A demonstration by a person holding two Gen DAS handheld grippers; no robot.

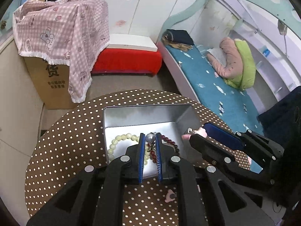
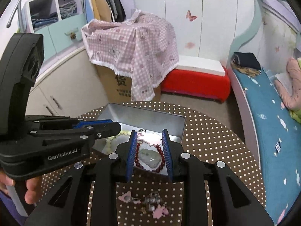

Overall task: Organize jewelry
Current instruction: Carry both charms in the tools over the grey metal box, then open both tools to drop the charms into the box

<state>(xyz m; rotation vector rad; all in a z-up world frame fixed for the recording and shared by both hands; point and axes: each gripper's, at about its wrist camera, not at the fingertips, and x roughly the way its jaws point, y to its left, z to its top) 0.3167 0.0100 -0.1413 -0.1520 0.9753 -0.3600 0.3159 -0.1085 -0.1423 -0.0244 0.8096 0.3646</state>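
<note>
A grey pearl bead [image 1: 150, 137] sits pinched between the tips of my left tongs [image 1: 150, 141], held over the open metal tin [image 1: 131, 115] near the far edge of the round polka-dot table [image 1: 65, 131]. Below it, on the tin's floor, lie a pale-green bead bracelet [image 1: 120, 141] toward the left wall and a dark-red bead bracelet [image 2: 161, 150], the latter ringing a pale jade pendant [image 2: 150, 157]. My right tongs [image 2: 148, 137], over the tin's near right side, grip a pink cloud-shaped charm [image 2: 150, 137] by its edges, its small metal clasp toward the left pad. On the table's near side, under the right tongs, more pink charms [image 2: 128, 197] and a silvery trinket [image 2: 153, 197] wait outside the tin. A hand [image 2: 32, 188] grips the left tool's handle at the table's left edge.
</note>
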